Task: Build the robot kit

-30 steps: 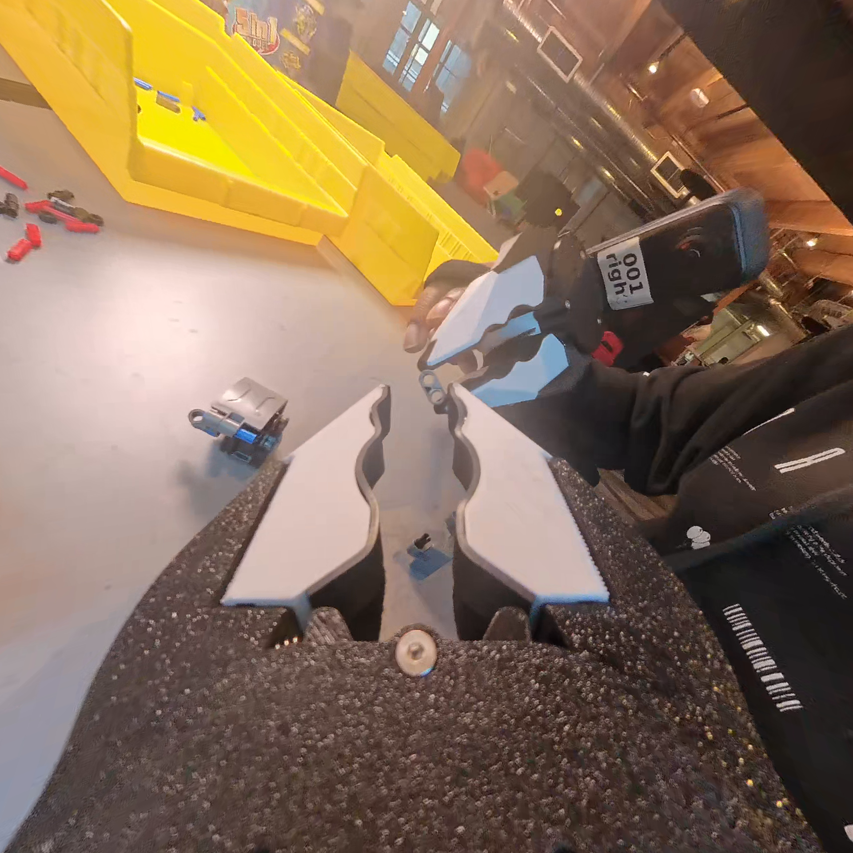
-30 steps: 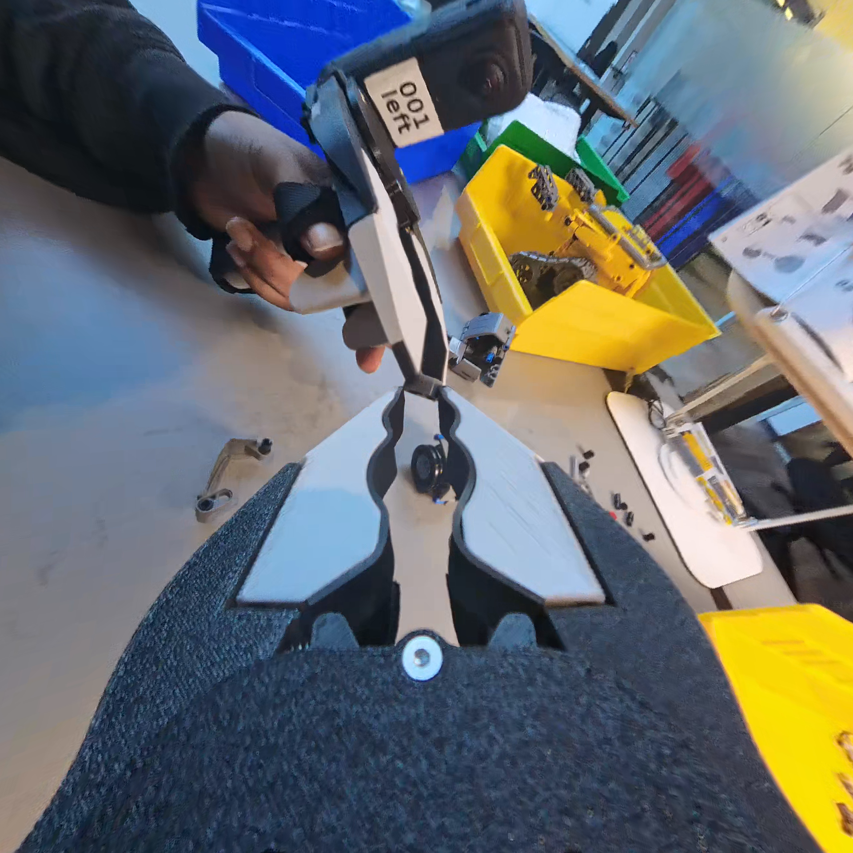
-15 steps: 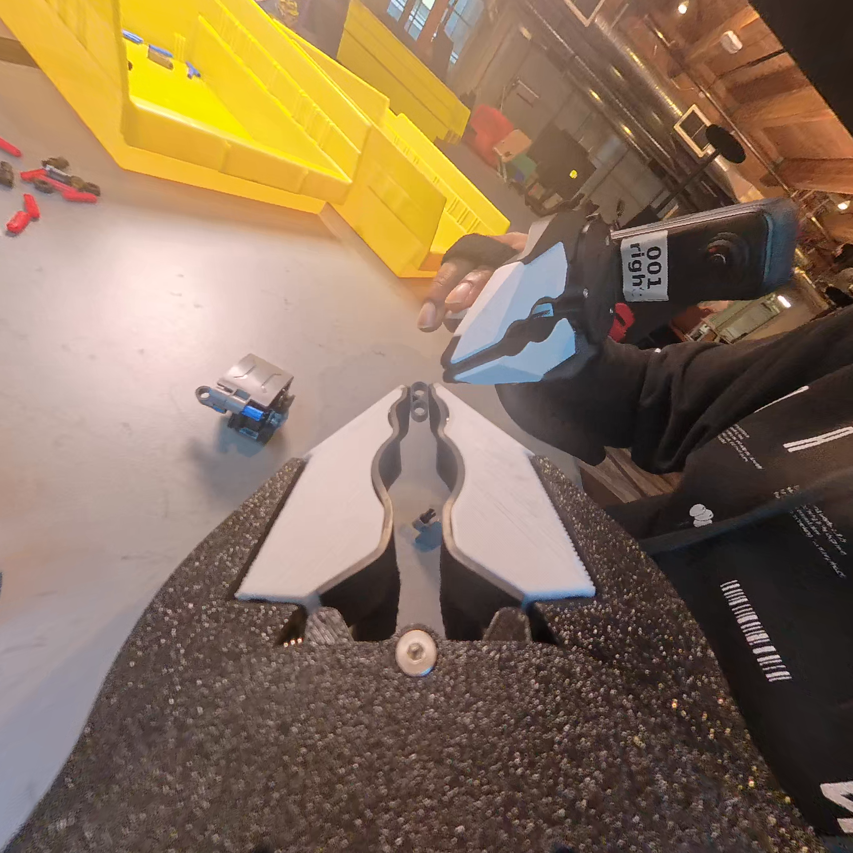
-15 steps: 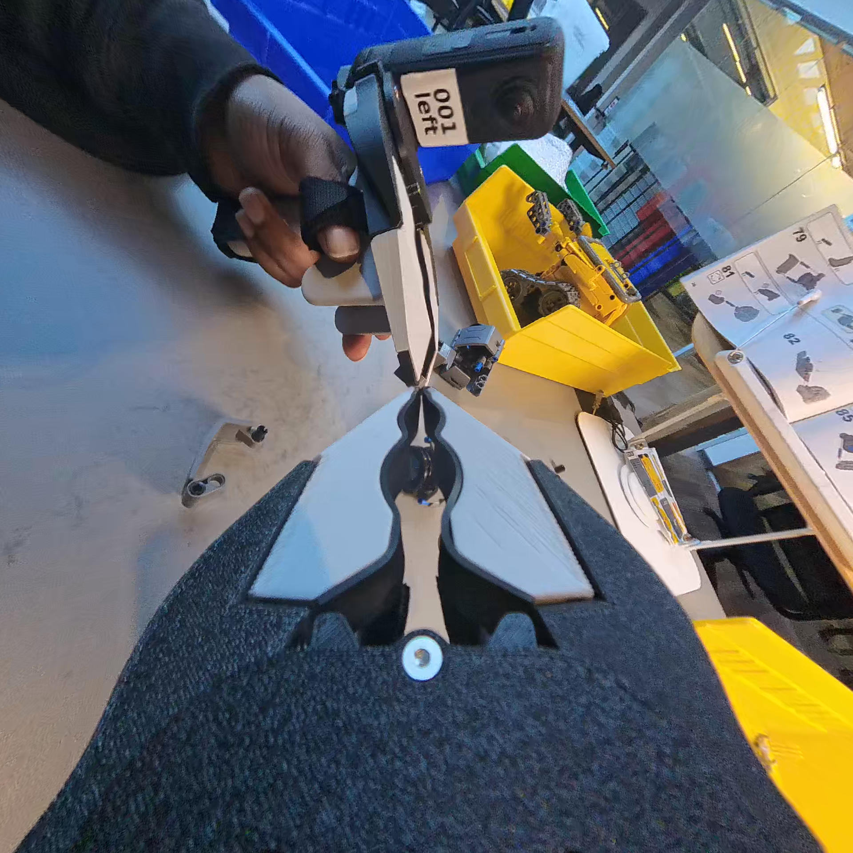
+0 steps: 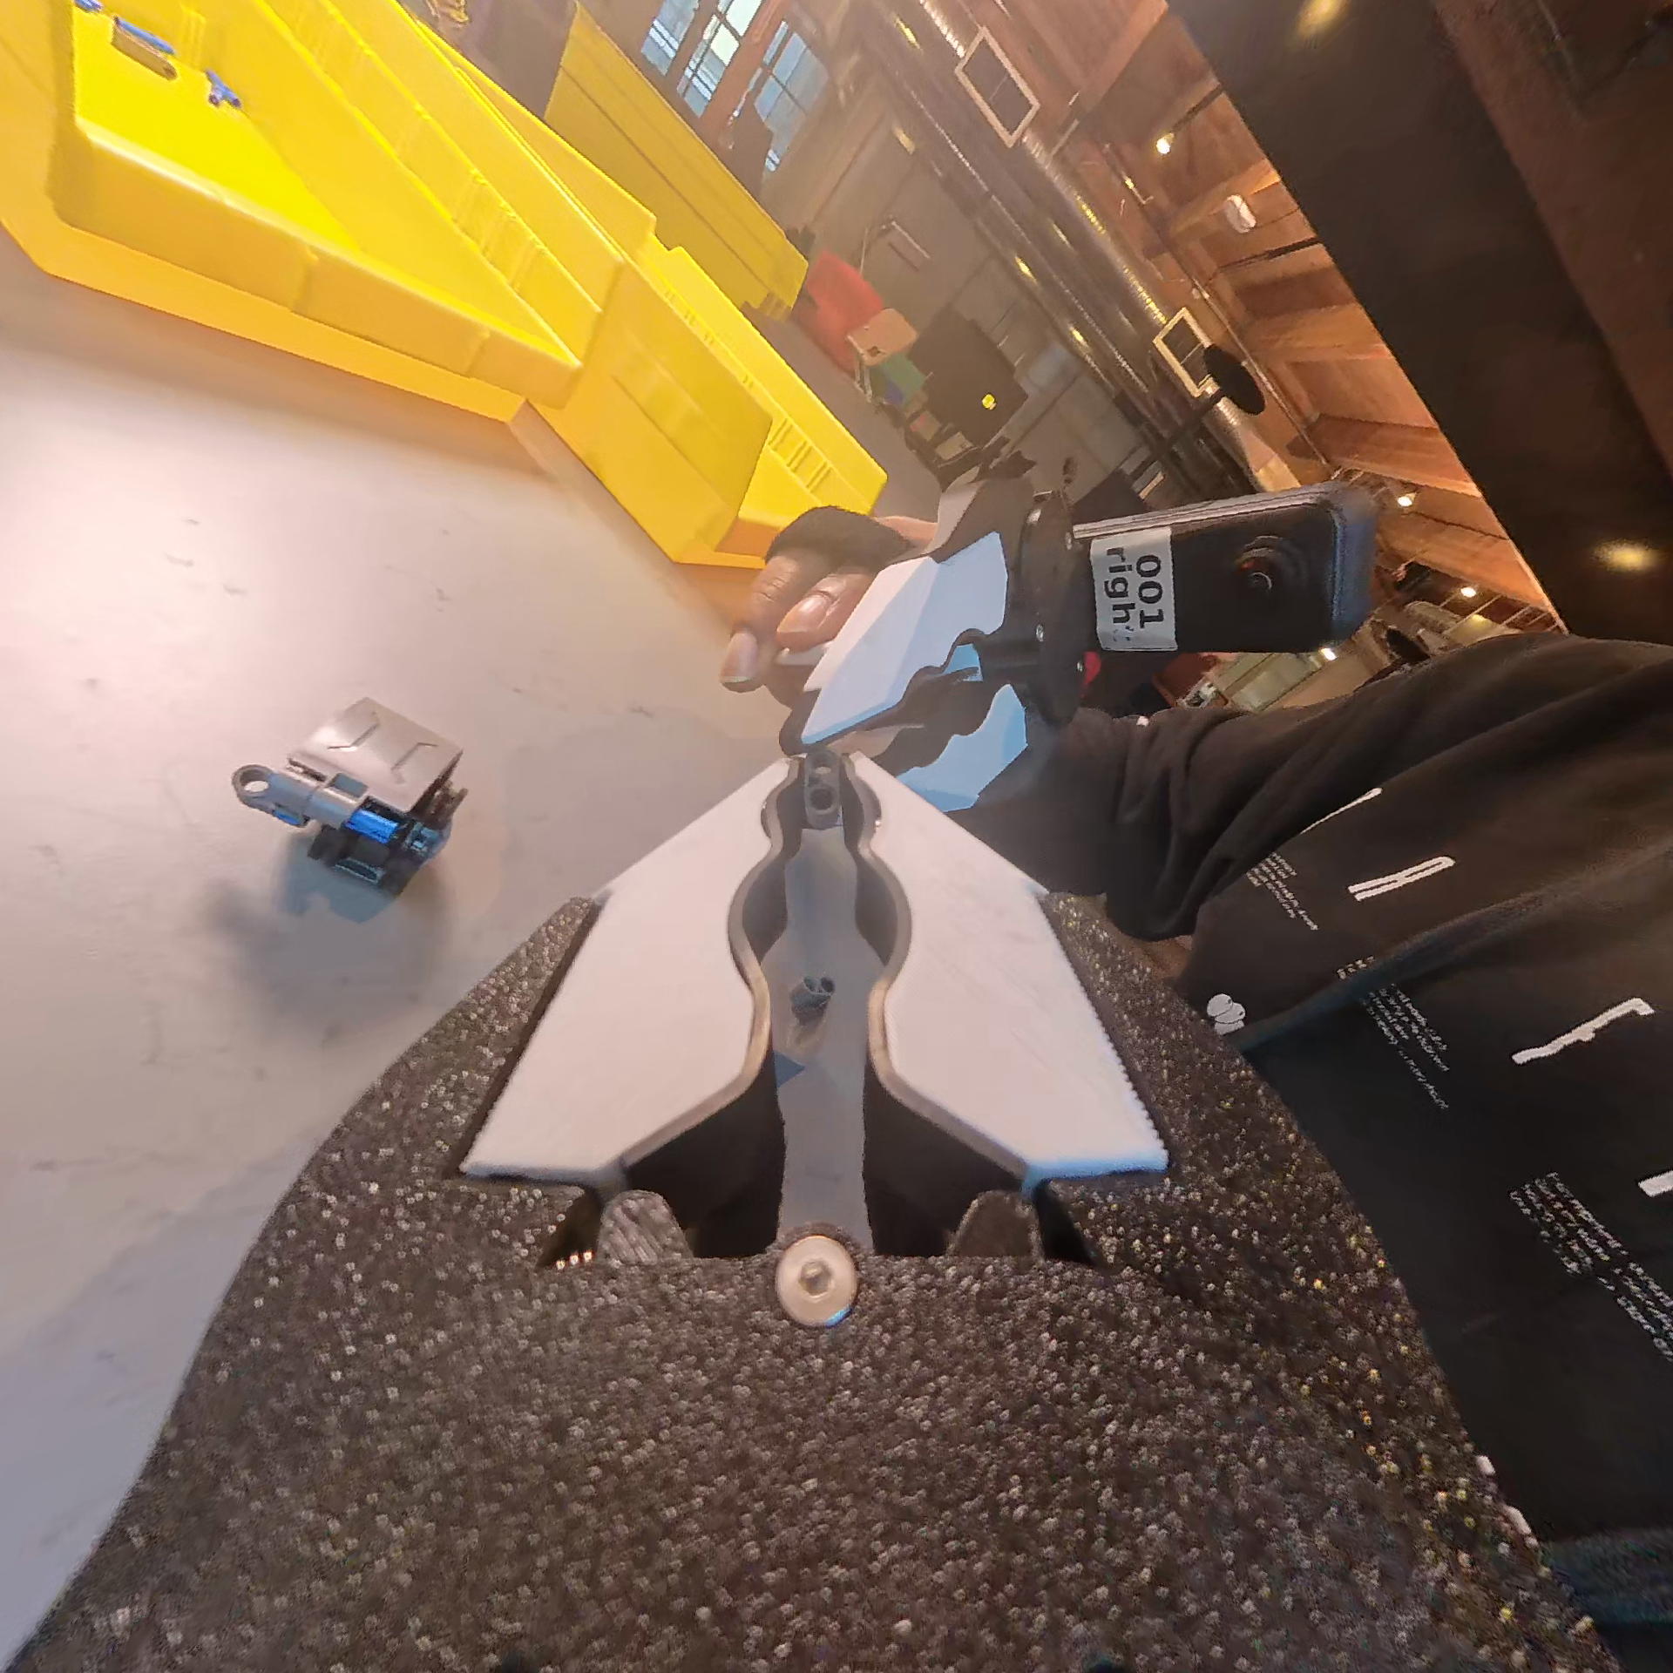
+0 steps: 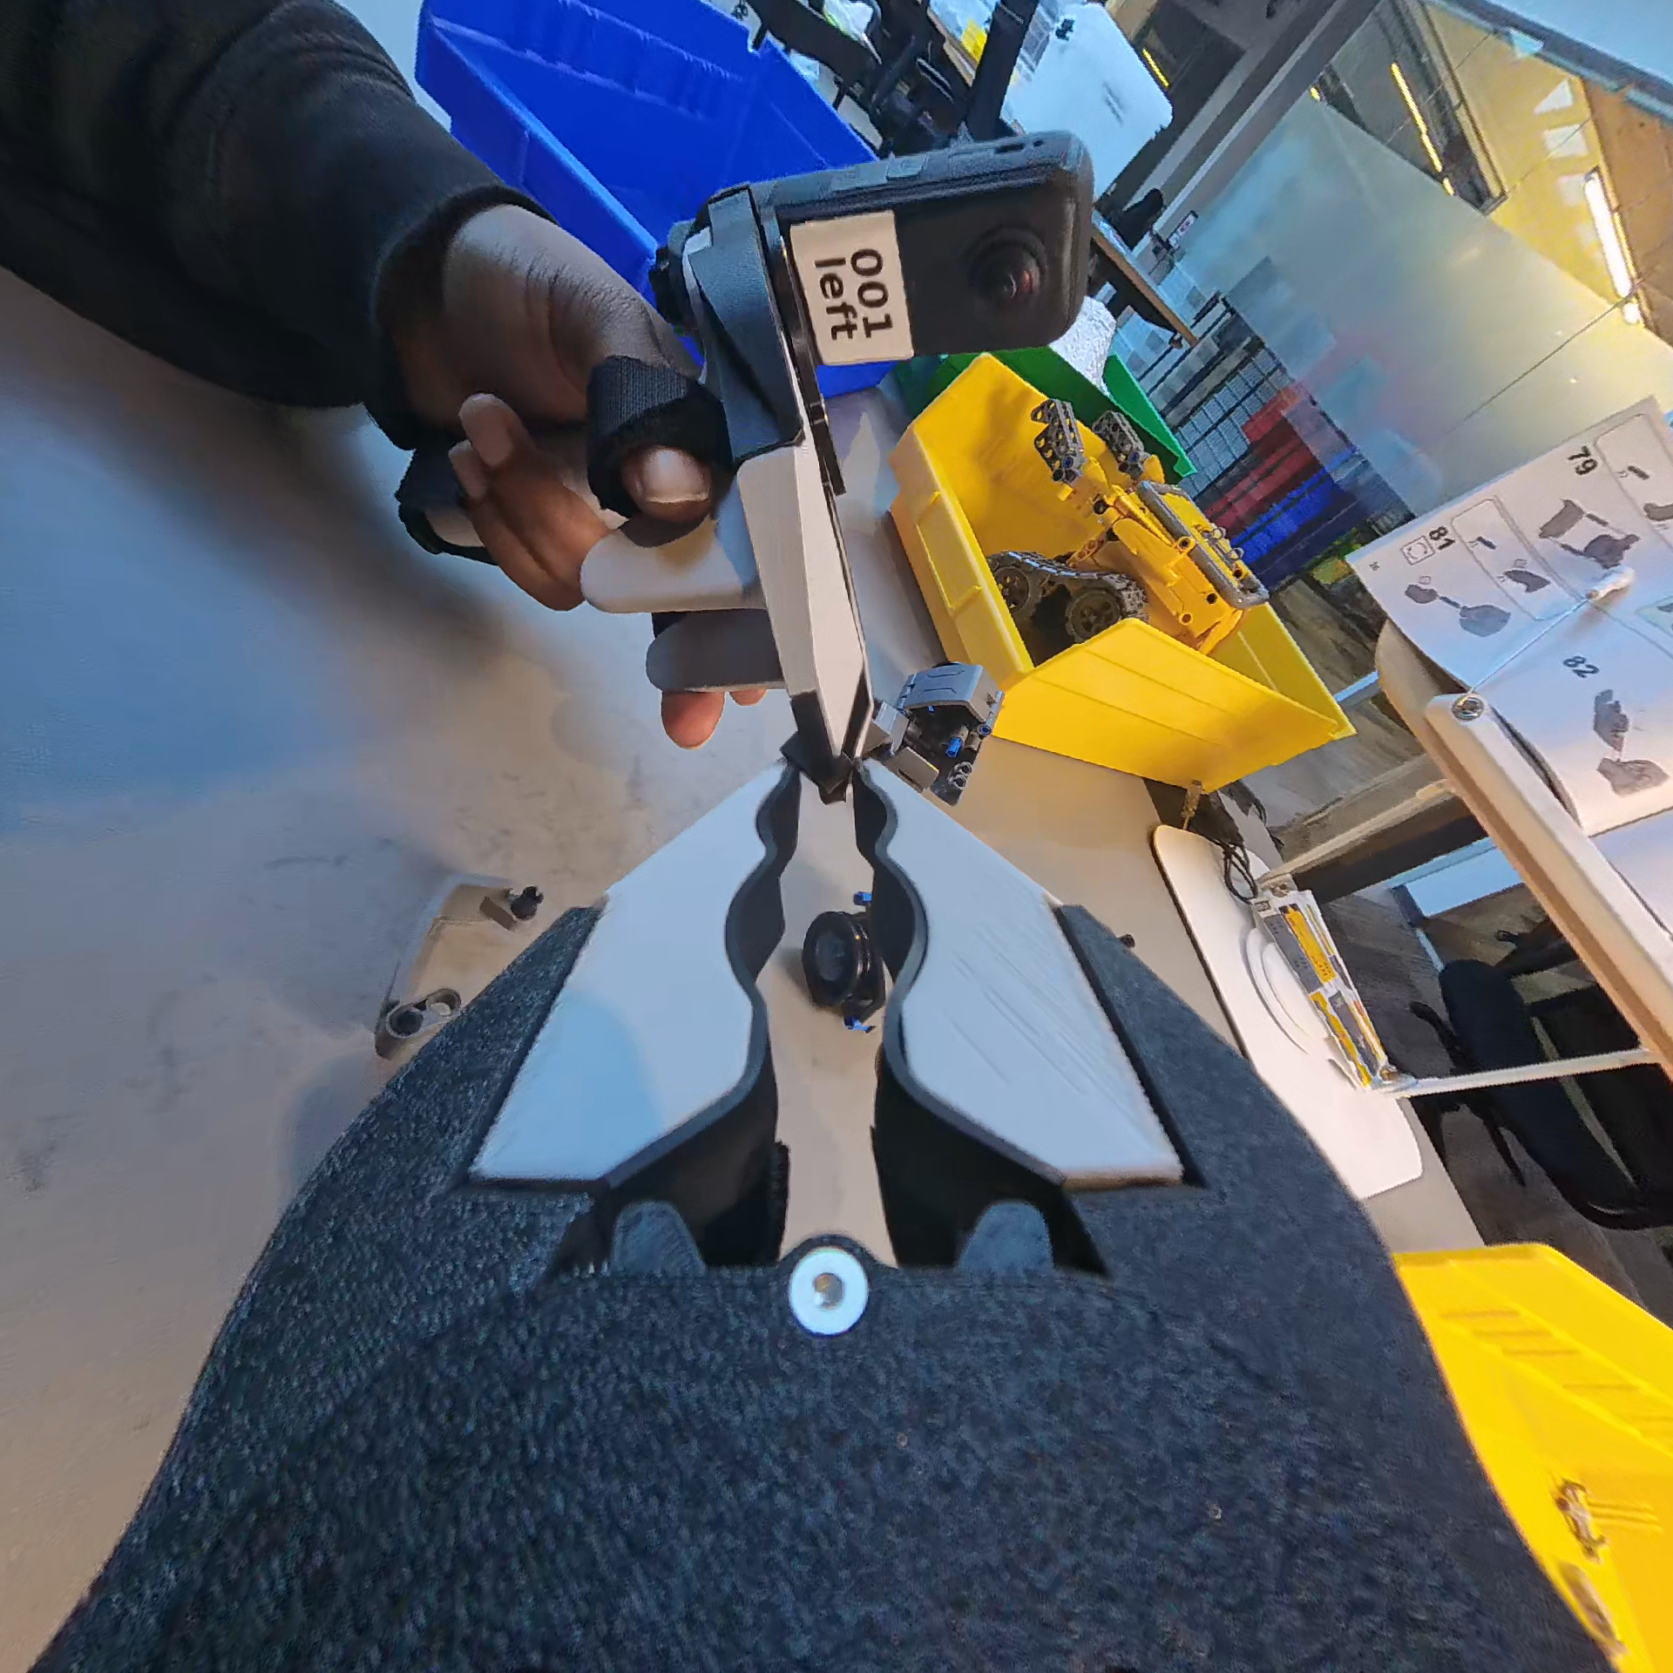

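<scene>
compared w/ a sec ago, our left tongs have gone from spread apart to pinched narrow on a small dark grey pin connector, held right at the tips. our right tongs have also narrowed since then & now meet the left ones tip to tip; they look clamped on the same small piece, tho we can't tell for sure how much of it they grip. so the little part now sits between both pairs, up off the desk, no longer held by one side only. on the desk to the left lies a small grey & blue brick assembly, apart from both tongs. under the right tongs we see a black wheel & a light grey bent beam on the desk; a yellow bin w/ a yellow tracked model stands further off, instruction pages to the right.
</scene>
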Available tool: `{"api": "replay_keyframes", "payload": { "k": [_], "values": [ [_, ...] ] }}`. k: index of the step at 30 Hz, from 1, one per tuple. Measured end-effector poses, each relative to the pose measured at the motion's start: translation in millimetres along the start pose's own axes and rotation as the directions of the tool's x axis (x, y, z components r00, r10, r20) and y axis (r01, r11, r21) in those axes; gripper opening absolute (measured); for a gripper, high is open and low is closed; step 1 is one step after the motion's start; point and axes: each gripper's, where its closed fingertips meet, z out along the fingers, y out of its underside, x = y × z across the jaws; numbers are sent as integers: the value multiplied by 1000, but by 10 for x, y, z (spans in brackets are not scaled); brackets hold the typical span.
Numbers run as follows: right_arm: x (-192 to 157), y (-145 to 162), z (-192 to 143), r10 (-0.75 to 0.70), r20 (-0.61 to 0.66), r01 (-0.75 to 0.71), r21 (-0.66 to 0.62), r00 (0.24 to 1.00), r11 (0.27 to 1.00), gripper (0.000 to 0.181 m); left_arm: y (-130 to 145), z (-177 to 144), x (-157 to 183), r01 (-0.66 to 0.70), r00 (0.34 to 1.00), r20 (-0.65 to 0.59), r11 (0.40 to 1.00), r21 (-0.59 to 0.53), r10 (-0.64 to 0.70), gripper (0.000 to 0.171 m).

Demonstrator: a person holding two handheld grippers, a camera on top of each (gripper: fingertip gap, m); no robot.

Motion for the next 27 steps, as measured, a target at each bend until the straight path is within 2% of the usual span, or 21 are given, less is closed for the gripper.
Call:
{"api": "replay_keyframes", "payload": {
  "k": [5,14,27],
  "values": [
    [-15,-9,-24,22,26,-23,19,999,1000,9,21,-11,21,10,1000,-26,1000,-14,-11,7],
    [-92,45,-31,-8,68,8,-8,998,1000,9,135,-13,-6,-62,998,13,992,-105,64,7],
    [-136,181,44,6,78,-1,-66,997,998,8,224,-23,-156,-158,973,138,969,-192,186,7]
  ]
}}
